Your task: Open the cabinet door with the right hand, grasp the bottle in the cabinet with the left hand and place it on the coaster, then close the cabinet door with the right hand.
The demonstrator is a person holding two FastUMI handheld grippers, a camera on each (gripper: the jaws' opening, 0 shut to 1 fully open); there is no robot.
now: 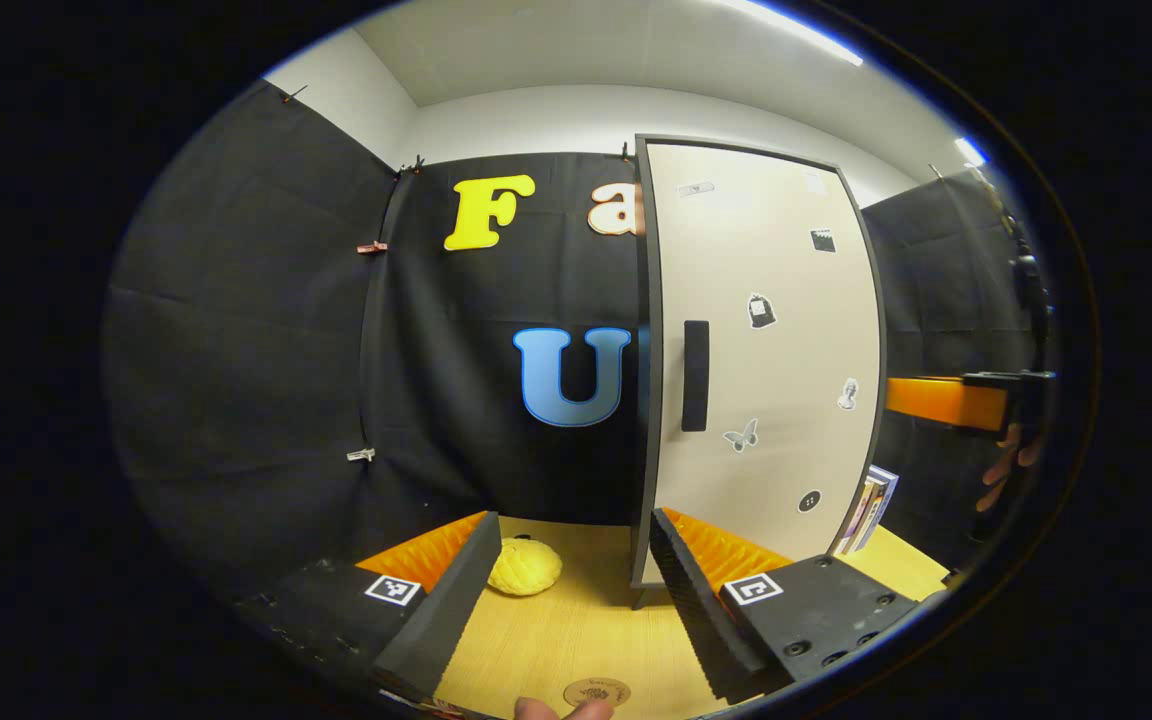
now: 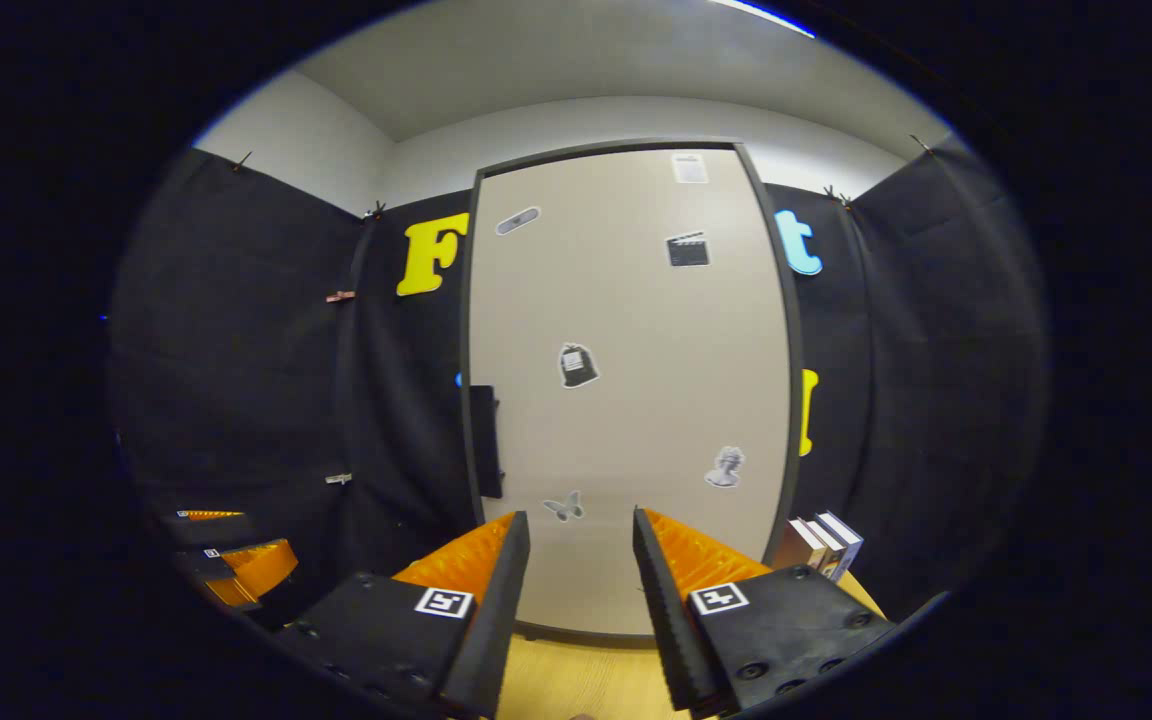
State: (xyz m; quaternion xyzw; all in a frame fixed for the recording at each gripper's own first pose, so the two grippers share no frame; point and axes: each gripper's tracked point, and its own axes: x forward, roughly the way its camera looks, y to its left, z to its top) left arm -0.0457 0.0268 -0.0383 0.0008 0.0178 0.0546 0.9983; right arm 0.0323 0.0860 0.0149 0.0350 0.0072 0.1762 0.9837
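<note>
Cabinet door (image 2: pixel 626 390) closed, handle (image 2: pixel 484 440) on its left edge — bottle not visible. Coaster (image 1: pixel 596 692) on the table (image 1: pixel 576 620) near the left gripper (image 1: pixel 576 600), spread, empty. Right gripper (image 2: pixel 576 590) facing the door — spread, empty.

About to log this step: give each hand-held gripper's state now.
Left hand-held gripper: open, holding nothing.
Right hand-held gripper: open, holding nothing.
</note>
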